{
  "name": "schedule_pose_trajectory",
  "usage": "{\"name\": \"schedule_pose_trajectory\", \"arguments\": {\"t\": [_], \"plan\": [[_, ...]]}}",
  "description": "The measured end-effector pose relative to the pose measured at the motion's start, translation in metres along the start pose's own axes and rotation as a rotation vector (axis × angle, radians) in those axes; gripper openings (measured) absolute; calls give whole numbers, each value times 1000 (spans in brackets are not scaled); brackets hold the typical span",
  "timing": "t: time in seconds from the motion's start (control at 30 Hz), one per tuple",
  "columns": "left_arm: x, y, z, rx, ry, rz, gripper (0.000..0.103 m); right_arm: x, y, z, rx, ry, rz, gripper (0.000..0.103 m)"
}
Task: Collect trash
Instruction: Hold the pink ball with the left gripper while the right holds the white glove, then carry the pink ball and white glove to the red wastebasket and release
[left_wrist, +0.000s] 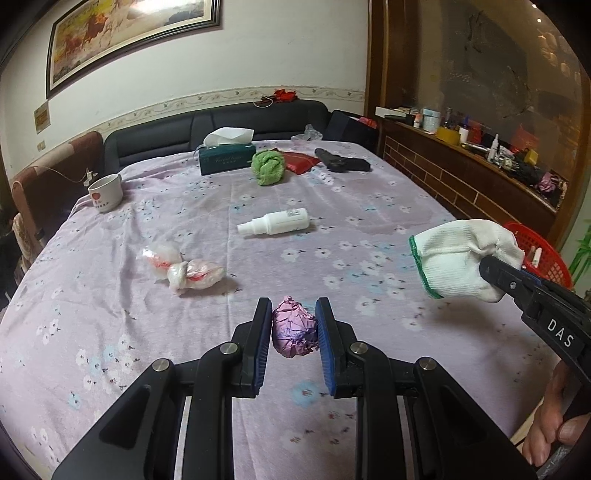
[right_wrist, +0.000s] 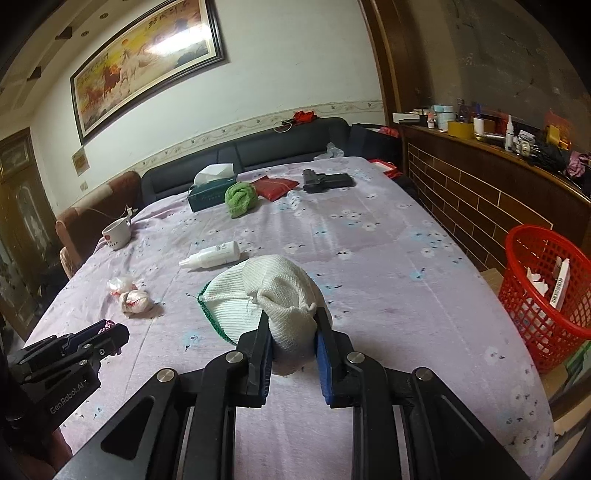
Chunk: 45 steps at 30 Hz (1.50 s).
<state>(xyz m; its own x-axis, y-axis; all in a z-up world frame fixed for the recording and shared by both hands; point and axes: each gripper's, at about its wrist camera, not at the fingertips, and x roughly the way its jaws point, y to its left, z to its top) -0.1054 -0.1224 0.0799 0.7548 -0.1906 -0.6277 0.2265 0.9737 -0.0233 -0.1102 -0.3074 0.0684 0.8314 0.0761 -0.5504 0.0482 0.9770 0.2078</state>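
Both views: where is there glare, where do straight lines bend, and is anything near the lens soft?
Left wrist view: glare on the painting; the bed edges bow; the pink paper ball is sharp. Right wrist view: stronger glare on the painting; the wood wall bends; the white glove is sharp; the corners are dark.

Left hand-held gripper and right hand-held gripper both clamp loads (jaws partly closed).

My right gripper pinches a white knit glove above the floral tablecloth, with the red basket off the table's right edge.
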Motion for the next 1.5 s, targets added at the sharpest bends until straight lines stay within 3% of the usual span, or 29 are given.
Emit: {"name": "schedule_pose_trajectory", "arguments": {"t": [0.33, 0.77, 0.9, 1.0, 1.23, 1.33, 1.5], "plan": [[-9, -5, 1, -2, 7, -27, 23, -34, -9, -2, 14, -42, 14, 22], [3, -14, 9, -11, 52, -81, 23, -22, -20, -4, 49, -8, 21, 23], [8, -30, 19, -6, 76, -142, 23, -22, -30, -5, 70, -3, 27, 23], [13, -53, 29, 25, 82, -181, 23, -26, -41, -4, 89, -15, 27, 23], [28, -148, 64, 126, 92, -380, 23, -43, -93, 3, 179, -59, -23, 23], [38, -198, 73, 177, 106, -466, 23, -59, -138, 11, 252, -96, -90, 23], [57, -273, 84, 249, 124, -540, 23, -88, -220, 25, 380, -156, -244, 24]]}}
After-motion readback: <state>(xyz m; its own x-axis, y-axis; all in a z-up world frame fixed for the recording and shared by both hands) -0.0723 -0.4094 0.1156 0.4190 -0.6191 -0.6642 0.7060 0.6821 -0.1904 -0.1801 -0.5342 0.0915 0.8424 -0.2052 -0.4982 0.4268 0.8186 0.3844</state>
